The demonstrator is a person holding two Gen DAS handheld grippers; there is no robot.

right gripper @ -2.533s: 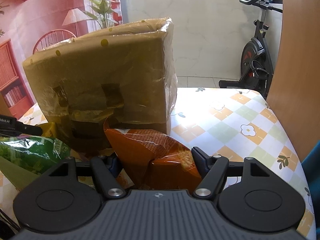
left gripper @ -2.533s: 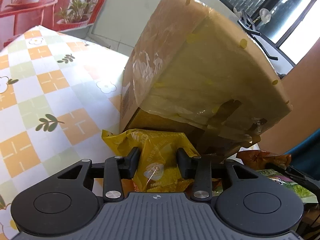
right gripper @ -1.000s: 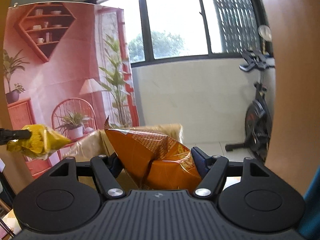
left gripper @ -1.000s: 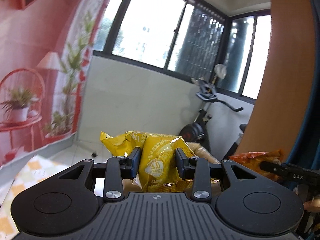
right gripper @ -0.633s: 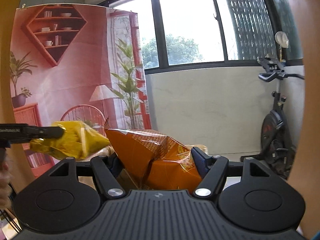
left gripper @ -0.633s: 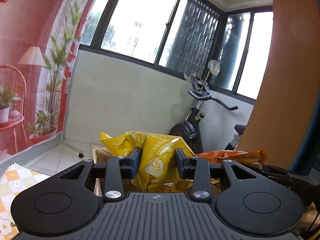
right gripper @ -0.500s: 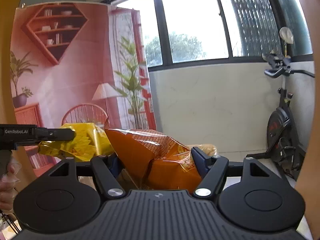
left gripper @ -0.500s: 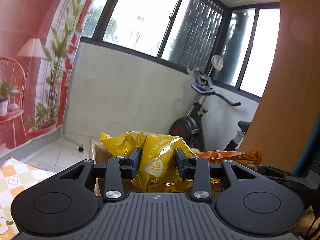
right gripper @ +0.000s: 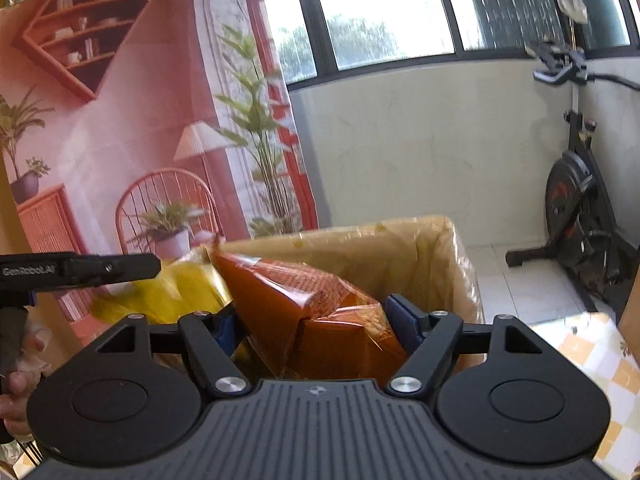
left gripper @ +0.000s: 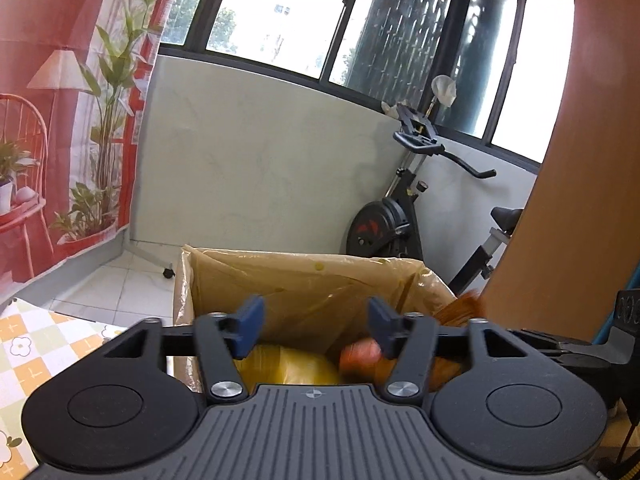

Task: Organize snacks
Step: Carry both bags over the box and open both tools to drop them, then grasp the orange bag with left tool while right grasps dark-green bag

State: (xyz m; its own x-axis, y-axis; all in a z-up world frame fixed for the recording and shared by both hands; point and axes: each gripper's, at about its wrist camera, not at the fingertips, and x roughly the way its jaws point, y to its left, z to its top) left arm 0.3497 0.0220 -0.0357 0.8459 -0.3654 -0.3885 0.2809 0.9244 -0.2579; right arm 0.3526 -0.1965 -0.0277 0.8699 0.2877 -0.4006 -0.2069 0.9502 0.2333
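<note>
An open cardboard box [left gripper: 304, 280] lined with clear plastic stands right below both grippers. My left gripper [left gripper: 316, 326] hangs over it with its jaws opening and nothing between them. The yellow snack bag [left gripper: 284, 368] lies inside the box under it, and looks blurred in the right wrist view [right gripper: 180, 292]. My right gripper [right gripper: 312, 324] holds the orange snack bag [right gripper: 312, 312] over the box [right gripper: 400, 256]. Its jaws are opening, with the bag still touching the pads. That orange bag [left gripper: 360, 356] shows at the box's right side in the left wrist view.
A table with a checkered flower cloth [left gripper: 44, 348] carries the box. An exercise bike [left gripper: 400, 216] stands behind by the white wall. A brown panel [left gripper: 580, 200] rises at the right. A hand [right gripper: 20, 364] grips the left tool's handle.
The left jaws have spread and the yellow bag has dropped out of them into the box. Both grippers have come forward and lower over the box. The right jaws have widened slightly.
</note>
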